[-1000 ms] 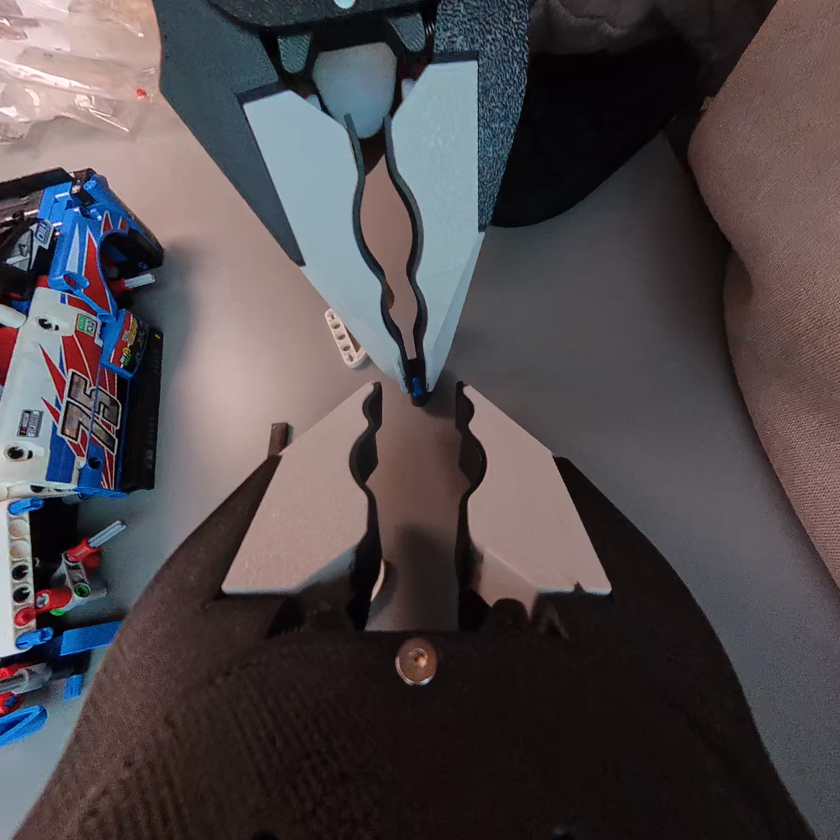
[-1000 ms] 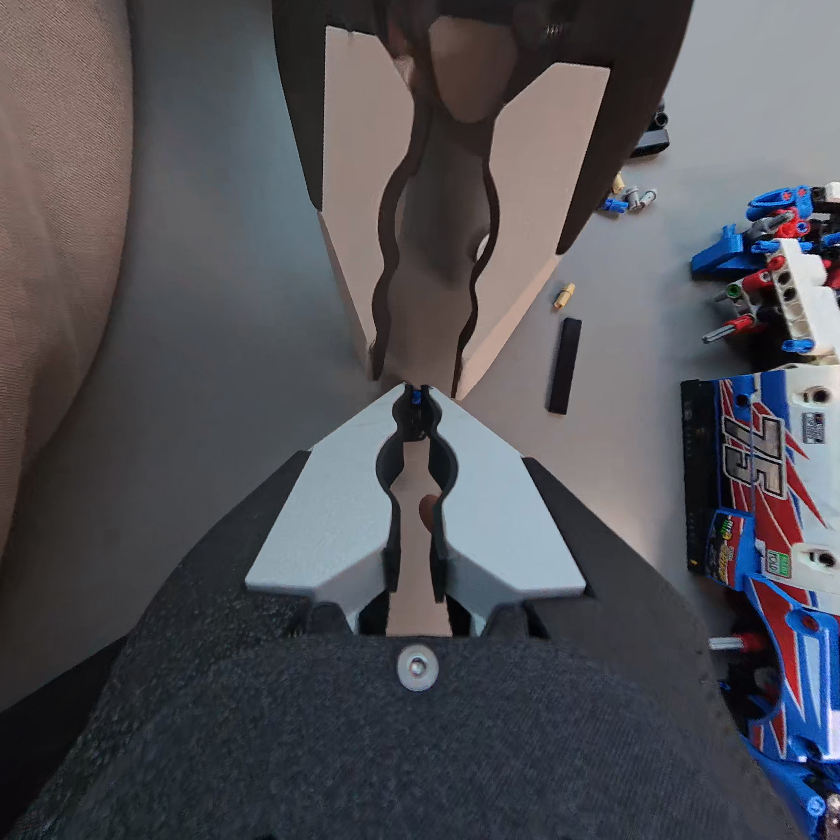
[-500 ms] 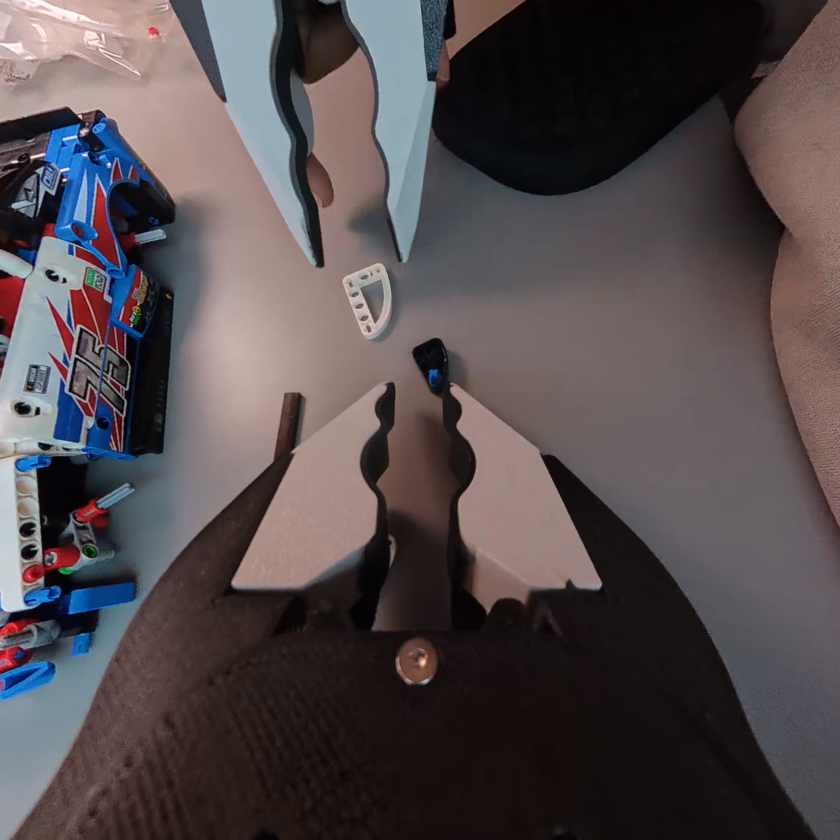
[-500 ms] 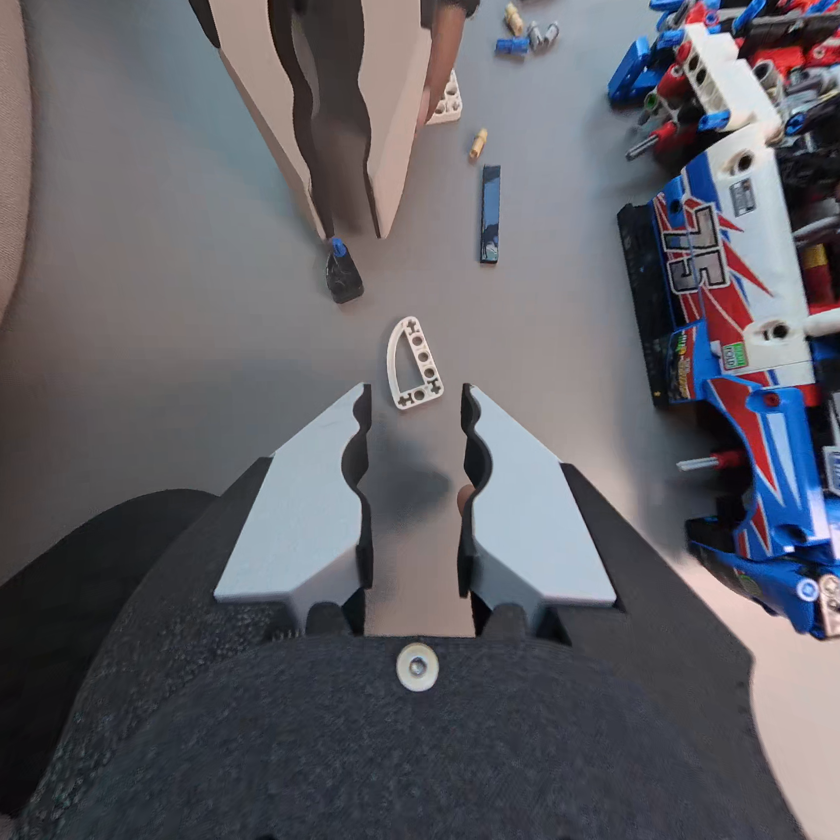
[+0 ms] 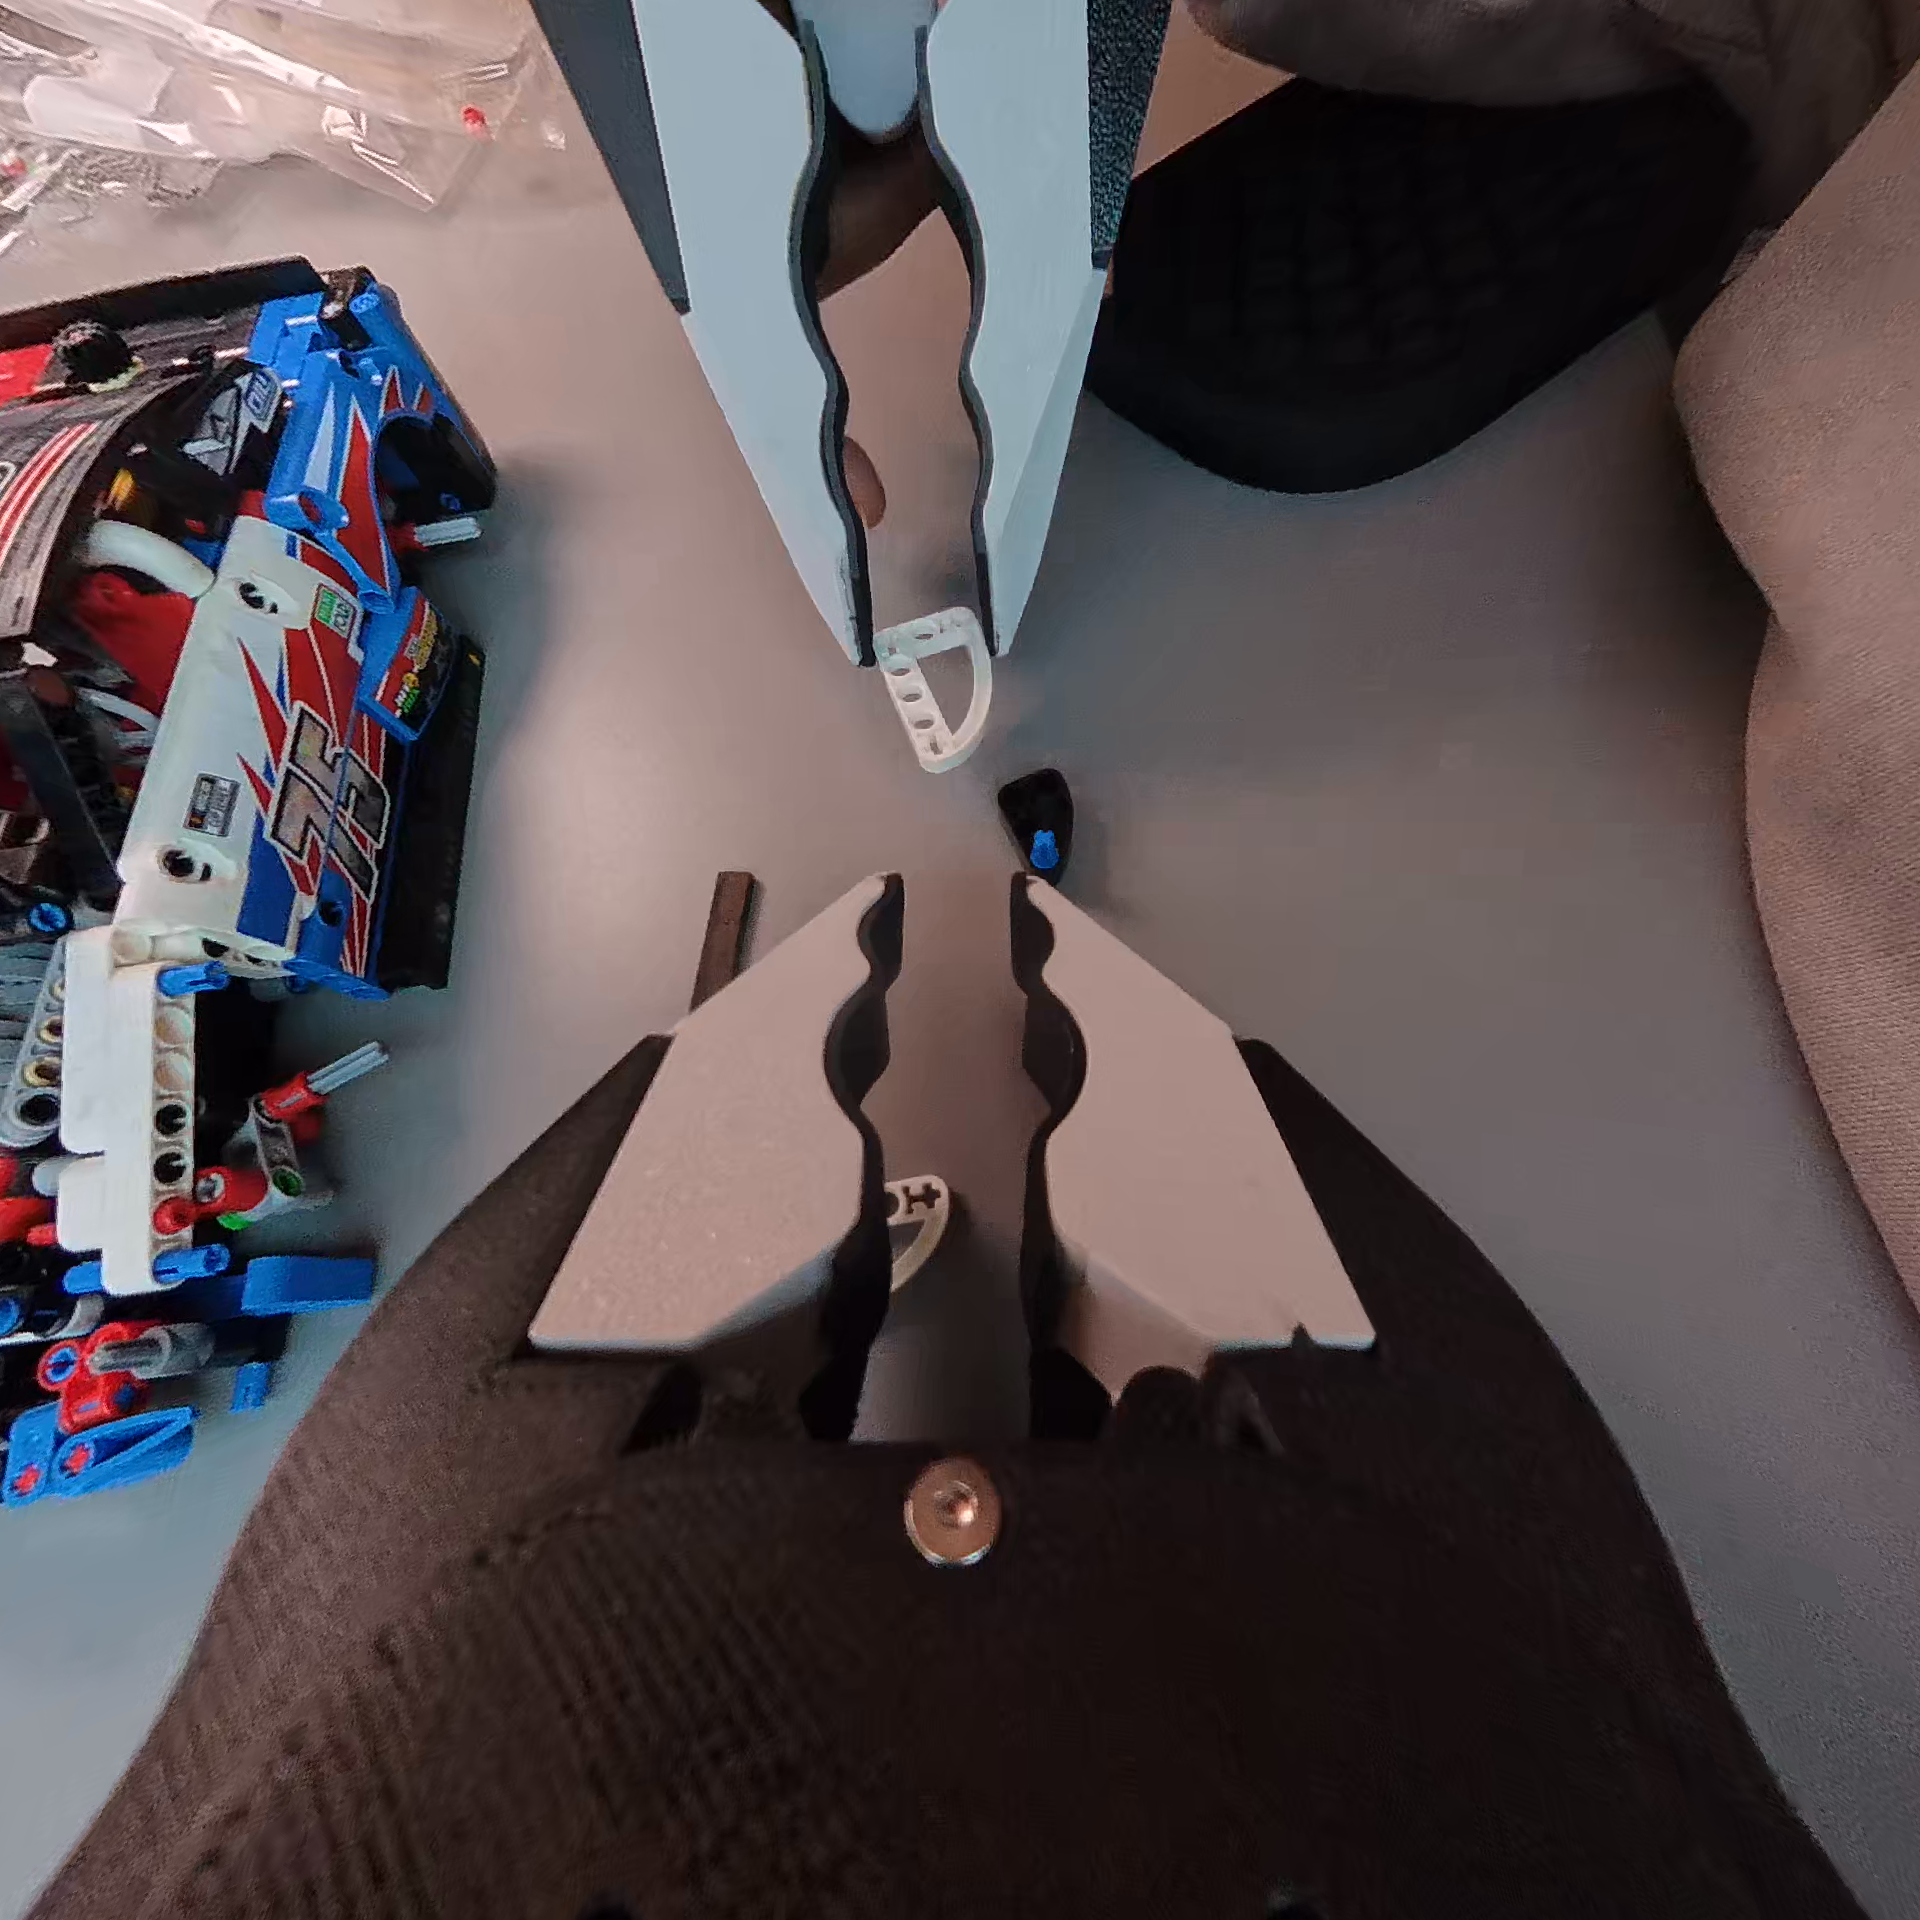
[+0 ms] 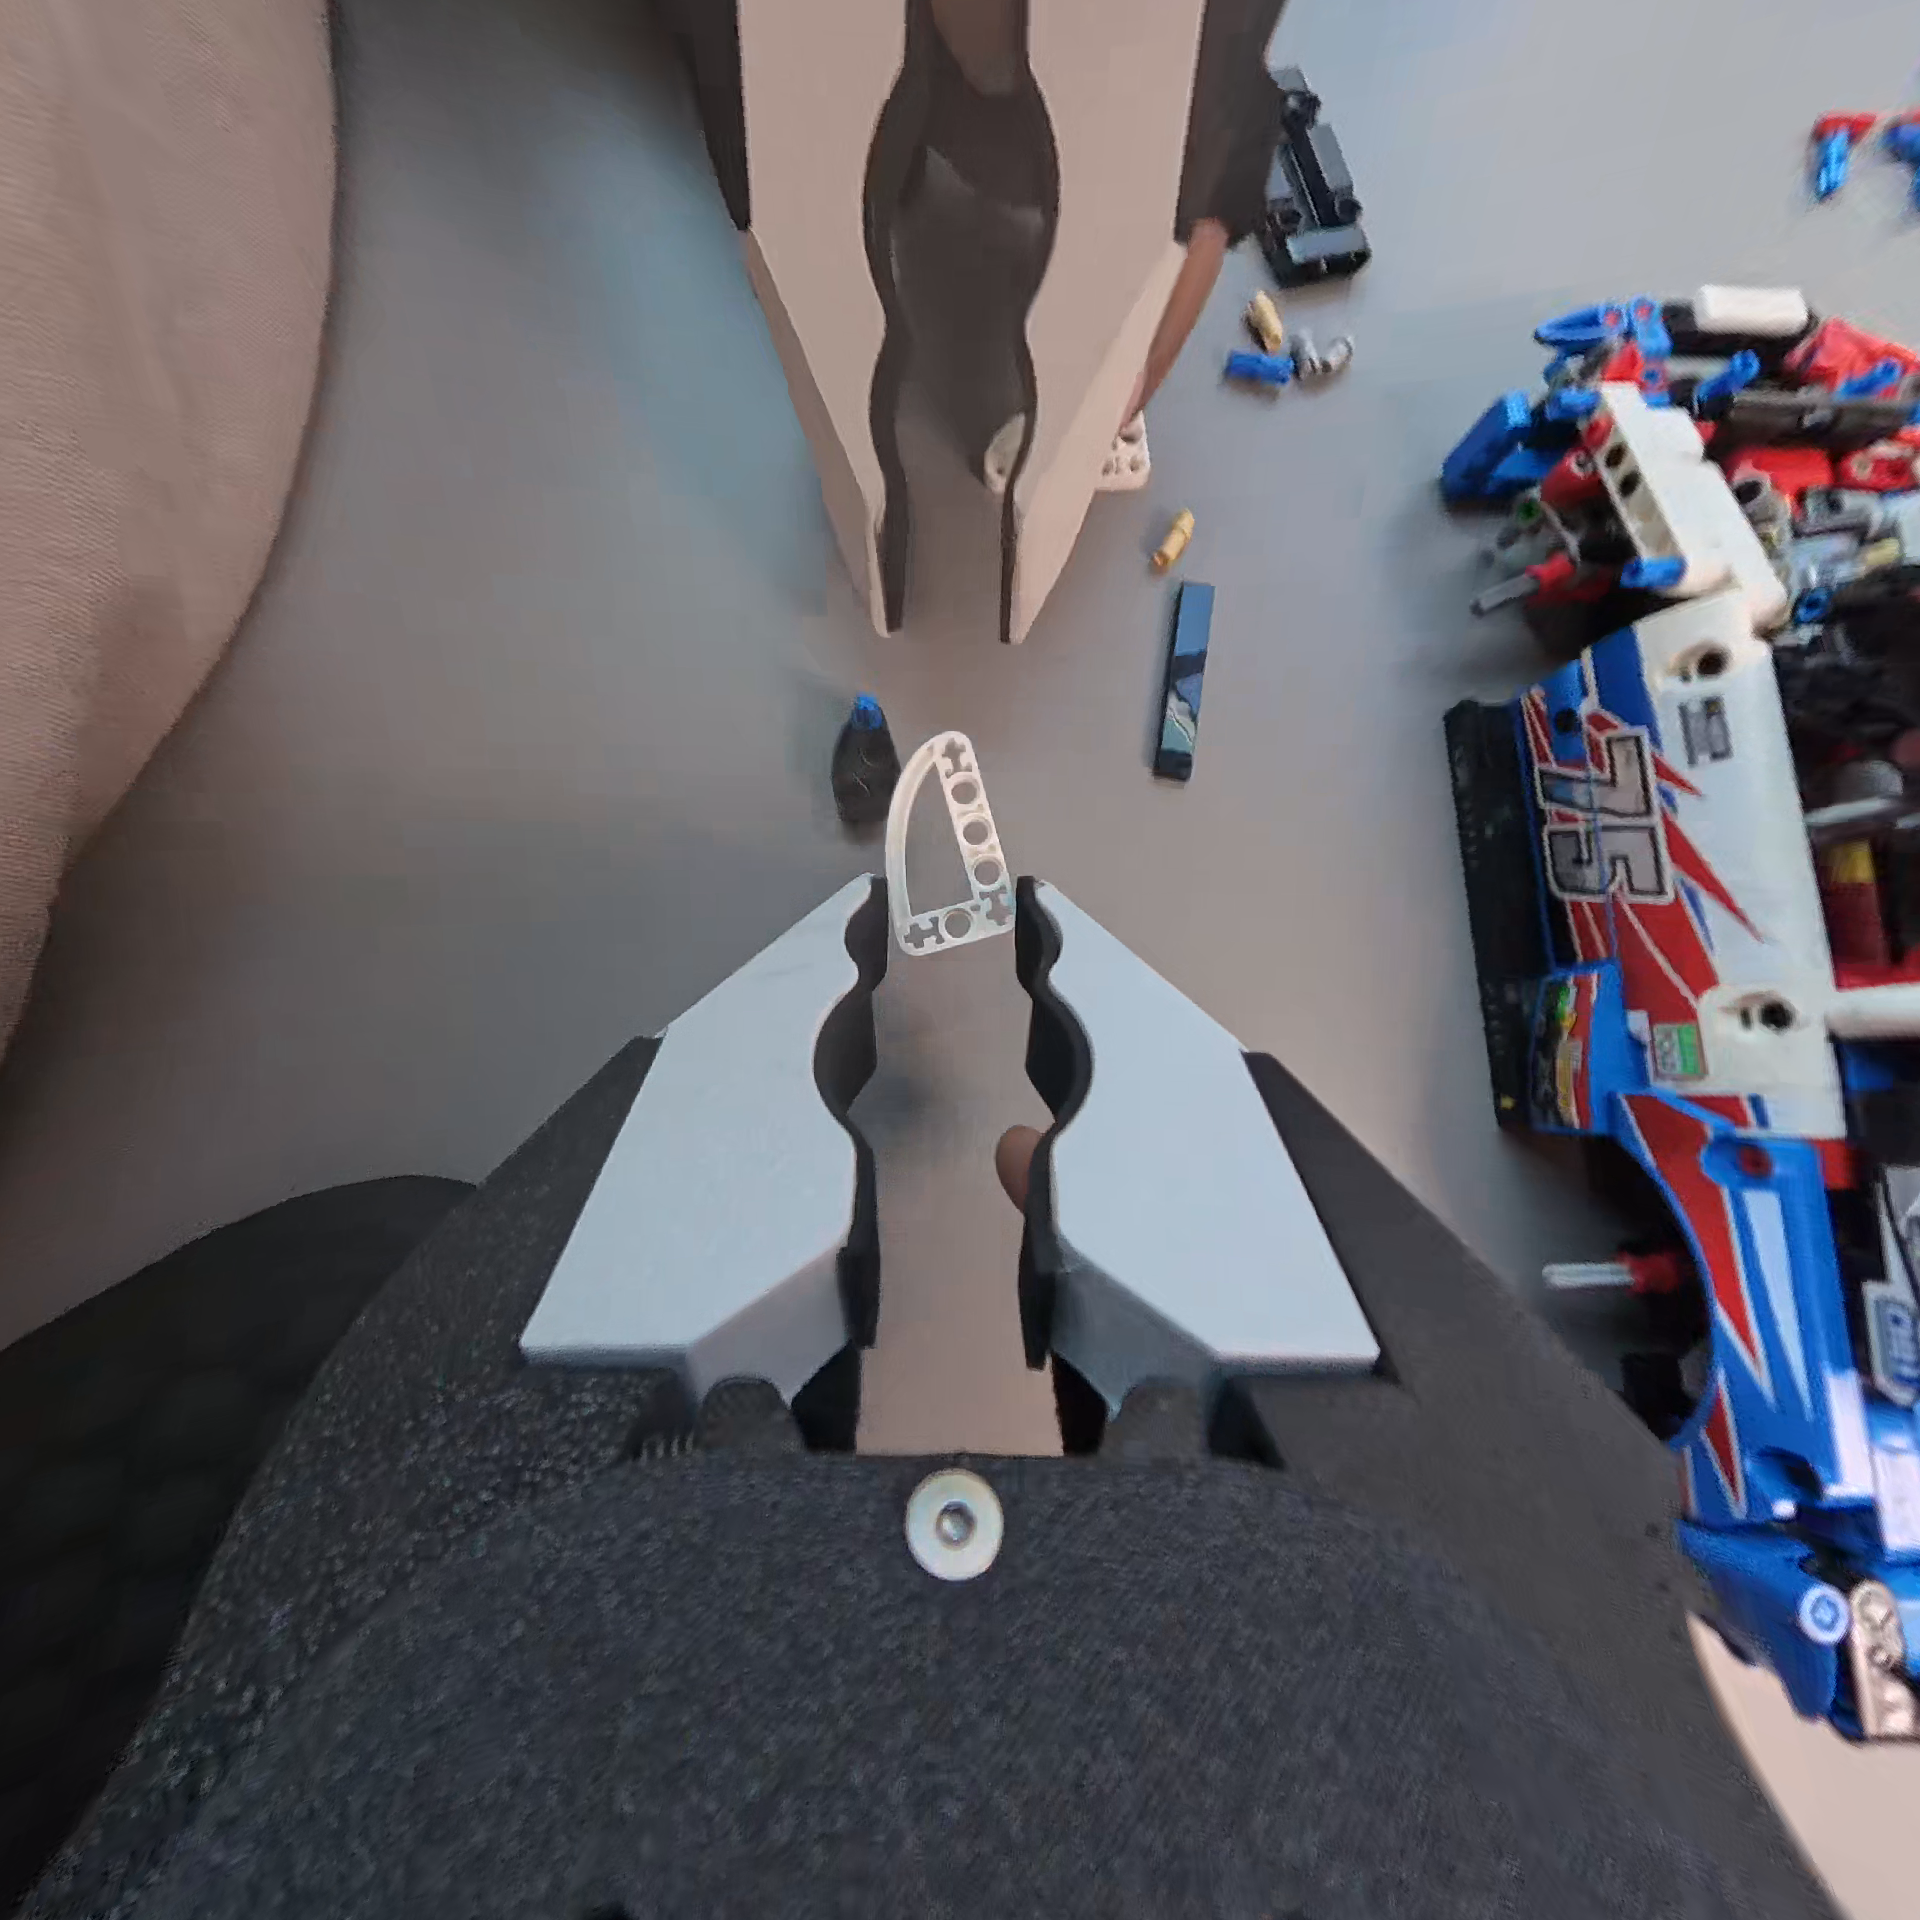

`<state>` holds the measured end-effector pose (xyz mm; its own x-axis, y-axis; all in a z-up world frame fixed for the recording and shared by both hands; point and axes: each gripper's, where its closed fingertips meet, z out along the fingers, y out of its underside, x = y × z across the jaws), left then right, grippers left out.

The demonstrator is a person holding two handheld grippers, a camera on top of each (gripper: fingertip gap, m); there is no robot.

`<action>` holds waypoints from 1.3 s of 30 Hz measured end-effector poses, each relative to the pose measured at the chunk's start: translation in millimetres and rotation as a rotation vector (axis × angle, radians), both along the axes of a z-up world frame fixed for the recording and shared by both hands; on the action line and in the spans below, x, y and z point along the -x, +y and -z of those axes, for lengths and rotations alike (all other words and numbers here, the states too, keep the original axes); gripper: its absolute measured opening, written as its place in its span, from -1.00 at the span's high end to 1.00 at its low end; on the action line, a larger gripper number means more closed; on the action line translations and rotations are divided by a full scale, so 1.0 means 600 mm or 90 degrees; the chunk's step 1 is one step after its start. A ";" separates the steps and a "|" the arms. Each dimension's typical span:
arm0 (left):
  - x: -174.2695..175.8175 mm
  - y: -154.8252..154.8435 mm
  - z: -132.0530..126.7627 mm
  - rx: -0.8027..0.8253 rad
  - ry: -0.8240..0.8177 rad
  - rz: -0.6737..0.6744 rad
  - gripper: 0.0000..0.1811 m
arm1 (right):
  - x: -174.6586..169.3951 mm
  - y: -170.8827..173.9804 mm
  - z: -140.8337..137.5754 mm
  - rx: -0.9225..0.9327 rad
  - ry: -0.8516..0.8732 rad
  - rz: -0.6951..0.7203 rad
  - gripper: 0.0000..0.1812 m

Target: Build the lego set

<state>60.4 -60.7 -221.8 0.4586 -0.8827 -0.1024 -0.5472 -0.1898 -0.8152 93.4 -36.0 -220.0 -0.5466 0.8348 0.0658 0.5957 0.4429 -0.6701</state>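
- Gripping the white curved piece (image 6: 951,847) by its short end, my right gripper (image 6: 951,902) pinches it above the grey table (image 6: 582,727).
- My left gripper (image 5: 956,891) is parted, empty.
- Black piece (image 5: 1039,805) lies just beside the left fingertips; race car (image 5: 281,727) sits well apart.

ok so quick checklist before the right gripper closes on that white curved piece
1. White curved piece lined up with the right gripper: ok, its wide end sits between the fingertips.
2. Pads already touching the piece: cannot tell.
3. Black piece with blue pin outside the gap: ok, it lies just beside the white piece.
4. Left gripper open and empty: ok.
5. Left gripper out of the way: ok, its tips stop short of the white piece.
6. Lego car clear of both grippers: ok, off to the side.
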 end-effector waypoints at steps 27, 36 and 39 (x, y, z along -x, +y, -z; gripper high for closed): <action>-0.031 -0.014 0.003 -0.005 -0.001 0.019 0.94 | 0.015 -0.028 0.014 -0.045 -0.143 -0.277 0.76; -0.032 -0.017 0.005 -0.008 0.008 0.029 0.95 | 0.014 -0.029 0.016 -0.058 -0.148 -0.288 0.76; -0.031 -0.018 0.005 -0.010 0.013 0.032 0.96 | 0.015 -0.030 0.018 -0.054 -0.143 -0.283 0.76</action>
